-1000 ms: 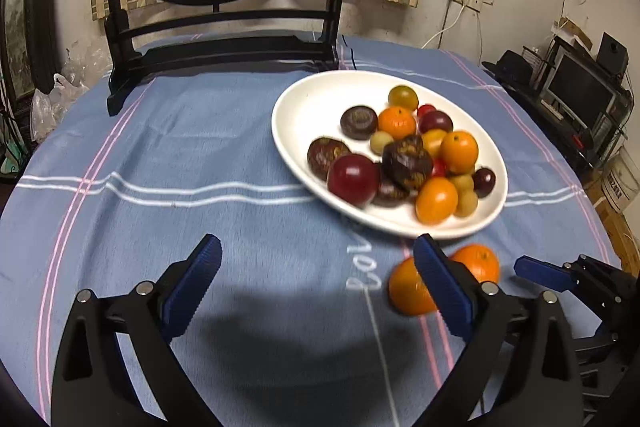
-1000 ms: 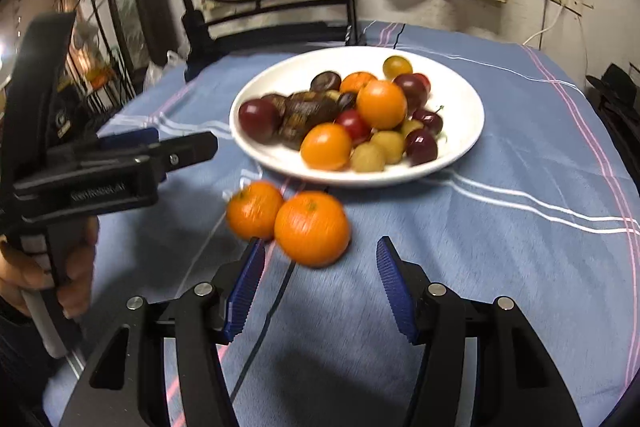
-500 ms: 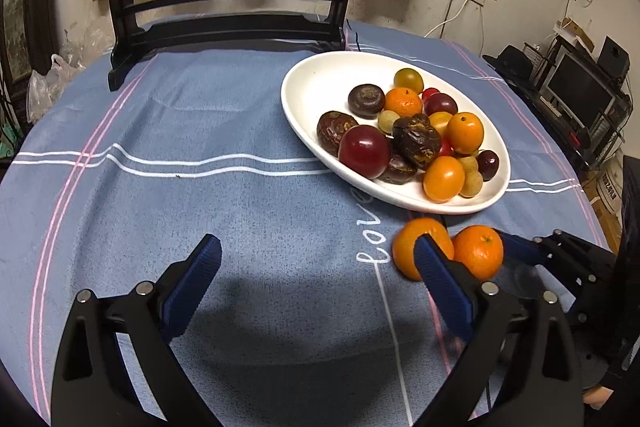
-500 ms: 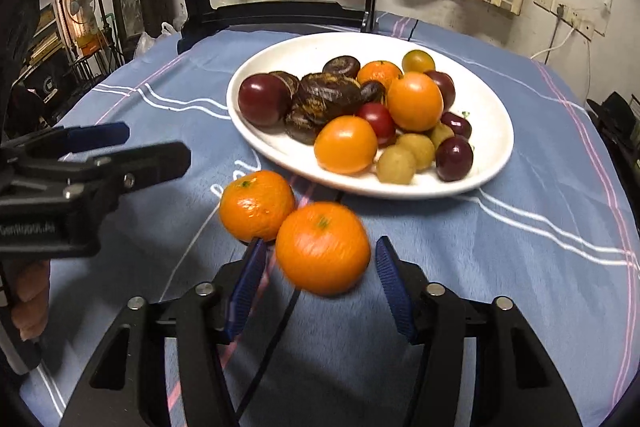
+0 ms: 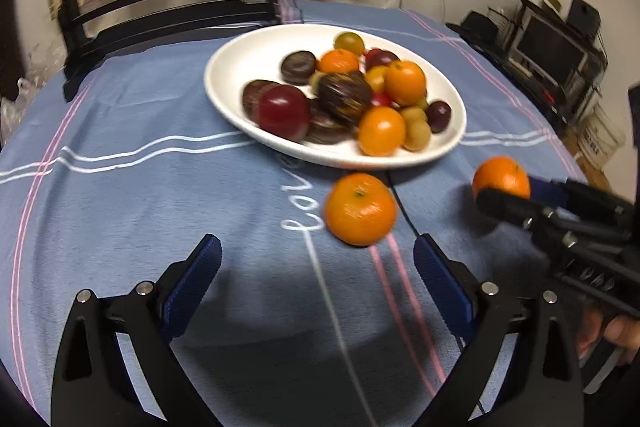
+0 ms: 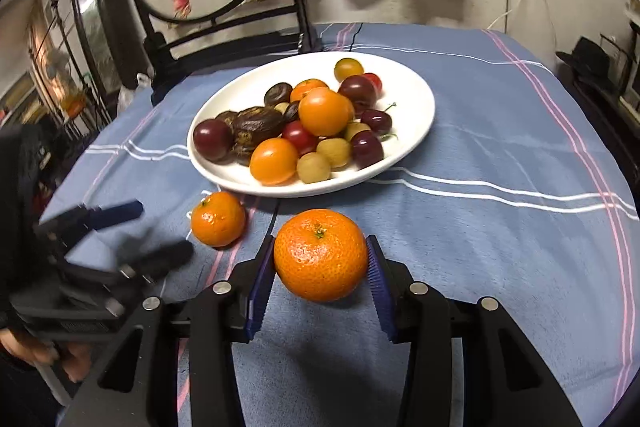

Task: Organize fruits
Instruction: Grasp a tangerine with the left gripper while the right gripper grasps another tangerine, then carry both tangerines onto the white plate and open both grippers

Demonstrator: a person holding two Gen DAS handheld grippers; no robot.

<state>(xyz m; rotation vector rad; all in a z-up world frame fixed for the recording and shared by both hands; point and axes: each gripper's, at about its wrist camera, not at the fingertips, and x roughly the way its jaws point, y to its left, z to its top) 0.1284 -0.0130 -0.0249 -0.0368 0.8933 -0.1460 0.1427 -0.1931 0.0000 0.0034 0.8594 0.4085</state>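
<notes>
- Mandarin (image 6: 320, 254) sits squeezed between your right tongs (image 6: 318, 281), both blue pads against its skin, just above the blue cloth of the worktop (image 6: 500, 235).
- Second mandarin (image 6: 218, 219) lies loose on the cloth, just to the left of the held one and close to the near rim of the white plate (image 6: 416, 99).
- Your left tongs (image 5: 318, 281) stand wide apart with nothing between them, and that loose mandarin (image 5: 360, 209) lies just ahead of their blue tips.
- That plate carries the pile: oranges, dark red plums, cherries, small yellow-green fruits and brown wrinkled ones.
- Far edge of the worktop, a dark wooden stand (image 6: 168, 47) holds a round embroidered screen.
</notes>
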